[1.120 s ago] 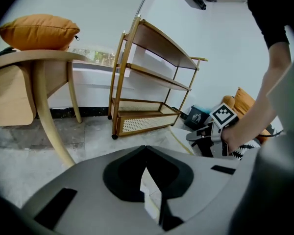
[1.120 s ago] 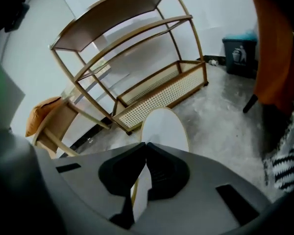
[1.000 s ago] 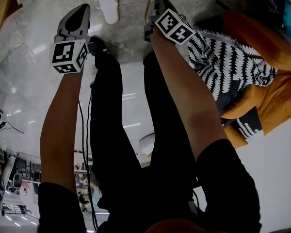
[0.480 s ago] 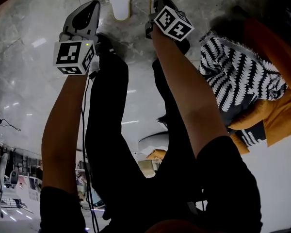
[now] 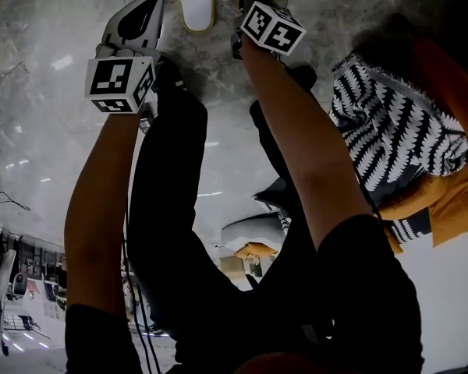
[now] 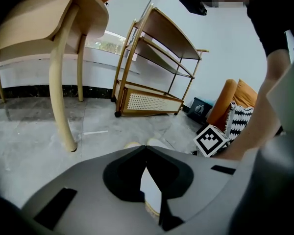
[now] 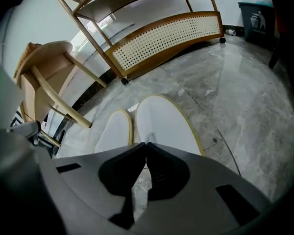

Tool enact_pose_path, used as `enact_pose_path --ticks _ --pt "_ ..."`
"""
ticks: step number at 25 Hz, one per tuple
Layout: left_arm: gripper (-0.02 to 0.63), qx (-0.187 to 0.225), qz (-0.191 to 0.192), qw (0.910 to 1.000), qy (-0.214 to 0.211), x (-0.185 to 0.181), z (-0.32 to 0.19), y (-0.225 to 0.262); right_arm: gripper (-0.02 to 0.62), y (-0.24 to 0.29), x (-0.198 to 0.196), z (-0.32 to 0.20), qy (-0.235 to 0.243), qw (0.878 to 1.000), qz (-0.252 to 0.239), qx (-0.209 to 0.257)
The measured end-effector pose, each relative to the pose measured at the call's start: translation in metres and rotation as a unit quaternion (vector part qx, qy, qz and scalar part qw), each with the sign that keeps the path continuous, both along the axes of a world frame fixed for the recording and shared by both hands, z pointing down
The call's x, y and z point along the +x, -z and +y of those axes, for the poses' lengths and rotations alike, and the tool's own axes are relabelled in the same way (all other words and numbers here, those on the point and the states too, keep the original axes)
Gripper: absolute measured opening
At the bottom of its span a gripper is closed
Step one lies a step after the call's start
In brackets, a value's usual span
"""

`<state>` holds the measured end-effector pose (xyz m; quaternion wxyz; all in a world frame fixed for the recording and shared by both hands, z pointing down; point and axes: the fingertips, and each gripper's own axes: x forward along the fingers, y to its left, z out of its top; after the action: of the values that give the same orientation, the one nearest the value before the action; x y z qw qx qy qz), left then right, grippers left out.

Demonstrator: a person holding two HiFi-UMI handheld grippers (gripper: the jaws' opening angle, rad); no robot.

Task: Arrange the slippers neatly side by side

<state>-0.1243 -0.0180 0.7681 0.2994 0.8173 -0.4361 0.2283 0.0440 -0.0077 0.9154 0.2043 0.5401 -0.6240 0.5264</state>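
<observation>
Approach step: left gripper [image 6: 146, 148] and right gripper [image 7: 146, 145] both closed, empty, near slippers [image 7: 164, 124]. Next: open jaws, grasp one.

The floor [image 5: 47, 131] is polished grey stone, veined like marble and glossy enough to mirror the lights. The slippers [image 7: 164, 124] look smooth and matt white, with a pale yellow edge. The shelf rack [image 7: 166, 35] has a varnished wooden frame and a woven cane panel. The chair [image 6: 34, 23] is pale, smooth wood. The left claw [image 6: 146, 148] and the right claw [image 7: 146, 143] have matt grey plastic shells. The black-and-white throw [image 5: 398, 123] is soft, fringed cloth, and the orange seat [image 5: 452, 185] is covered in fabric.
</observation>
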Motion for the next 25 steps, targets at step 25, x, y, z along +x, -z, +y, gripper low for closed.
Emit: enact_pose_path --ticks 25 --pt "0.015 -0.009 -0.013 0.9999 0.001 0.006 0.015 0.001 0.057 0.007 -0.033 -0.001 0.072 0.997 -0.034 -0.015"
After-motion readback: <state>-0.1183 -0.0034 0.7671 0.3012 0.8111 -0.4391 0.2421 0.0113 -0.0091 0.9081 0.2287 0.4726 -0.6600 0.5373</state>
